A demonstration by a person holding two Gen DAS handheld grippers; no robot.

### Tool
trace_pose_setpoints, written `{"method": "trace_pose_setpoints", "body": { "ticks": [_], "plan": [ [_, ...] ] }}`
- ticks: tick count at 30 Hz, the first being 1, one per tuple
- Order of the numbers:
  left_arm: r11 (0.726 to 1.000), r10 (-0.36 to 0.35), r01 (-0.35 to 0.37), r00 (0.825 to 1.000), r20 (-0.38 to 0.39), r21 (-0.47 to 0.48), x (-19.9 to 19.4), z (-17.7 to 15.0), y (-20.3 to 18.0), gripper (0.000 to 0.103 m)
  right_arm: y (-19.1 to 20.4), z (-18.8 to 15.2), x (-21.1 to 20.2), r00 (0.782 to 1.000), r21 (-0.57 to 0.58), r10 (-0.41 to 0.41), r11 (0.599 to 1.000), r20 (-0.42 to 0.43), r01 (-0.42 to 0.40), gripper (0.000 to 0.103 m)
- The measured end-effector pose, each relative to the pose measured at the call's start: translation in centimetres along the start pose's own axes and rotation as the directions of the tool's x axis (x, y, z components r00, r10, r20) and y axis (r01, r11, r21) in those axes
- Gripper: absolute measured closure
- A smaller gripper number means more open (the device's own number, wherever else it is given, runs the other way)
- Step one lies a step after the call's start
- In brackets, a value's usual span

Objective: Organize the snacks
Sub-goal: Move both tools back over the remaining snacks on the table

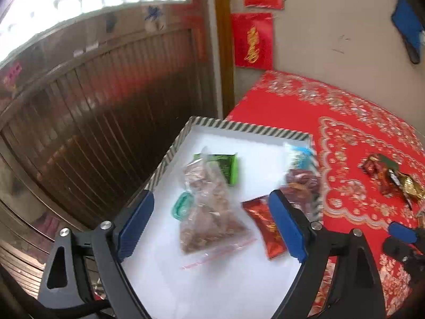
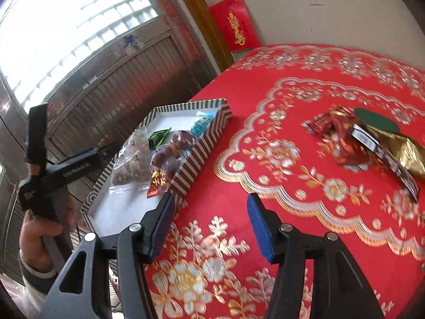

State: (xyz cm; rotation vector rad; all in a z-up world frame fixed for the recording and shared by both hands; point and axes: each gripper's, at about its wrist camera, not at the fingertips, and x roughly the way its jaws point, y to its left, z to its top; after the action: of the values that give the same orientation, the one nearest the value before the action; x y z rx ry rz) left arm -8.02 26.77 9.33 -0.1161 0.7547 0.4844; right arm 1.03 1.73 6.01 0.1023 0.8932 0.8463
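A striped tray (image 1: 170, 154) (image 2: 202, 143) with a white floor sits at the left edge of the red tablecloth. In it lie a clear zip bag of brown snacks (image 1: 212, 212) (image 2: 132, 159), a green packet (image 1: 225, 167), a red packet (image 1: 265, 226), a small teal piece (image 1: 182, 207), a blue-white packet (image 1: 301, 156) and a bag of dark red fruit (image 1: 302, 186). My left gripper (image 1: 211, 194) hovers open over the tray, holding nothing. My right gripper (image 2: 209, 198) stands open and empty over the cloth beside the tray. Red wrappers (image 2: 345, 138) and a gold packet (image 2: 403, 154) are piled on the cloth at right.
The red embroidered tablecloth (image 2: 265, 239) covers the table up to a beige wall with red paper decorations (image 2: 236, 24). Left of the tray the table ends, with a dark wooden slatted door (image 1: 106, 106) beyond. A hand (image 2: 39, 234) holds the left gripper.
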Motion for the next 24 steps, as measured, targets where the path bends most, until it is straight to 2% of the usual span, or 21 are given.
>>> {"method": "trace_pose_setpoints", "body": {
  "ticks": [9, 15, 24],
  "plan": [
    [0.99, -0.118, 0.114, 0.992, 0.035, 0.084, -2.8, -1.1, -6.6, 0.012, -1.9, -2.5, -3.1, 0.998, 0.024, -0.062, 0.998, 0.027, 0.062, 0.043],
    [0.972, -0.2, 0.195, 0.979, 0.03, 0.134, -3.8, -2.0, -10.9, 0.012, -4.2, -3.9, -6.3, 0.984, 0.064, -0.164, 0.985, 0.065, 0.16, 0.042],
    [0.941, -0.286, 0.284, 0.958, -0.017, 0.186, -4.1, -3.3, -16.2, 0.012, -8.5, -6.2, -10.5, 0.963, 0.155, -0.256, 0.958, 0.081, 0.241, 0.04]
  ]
}}
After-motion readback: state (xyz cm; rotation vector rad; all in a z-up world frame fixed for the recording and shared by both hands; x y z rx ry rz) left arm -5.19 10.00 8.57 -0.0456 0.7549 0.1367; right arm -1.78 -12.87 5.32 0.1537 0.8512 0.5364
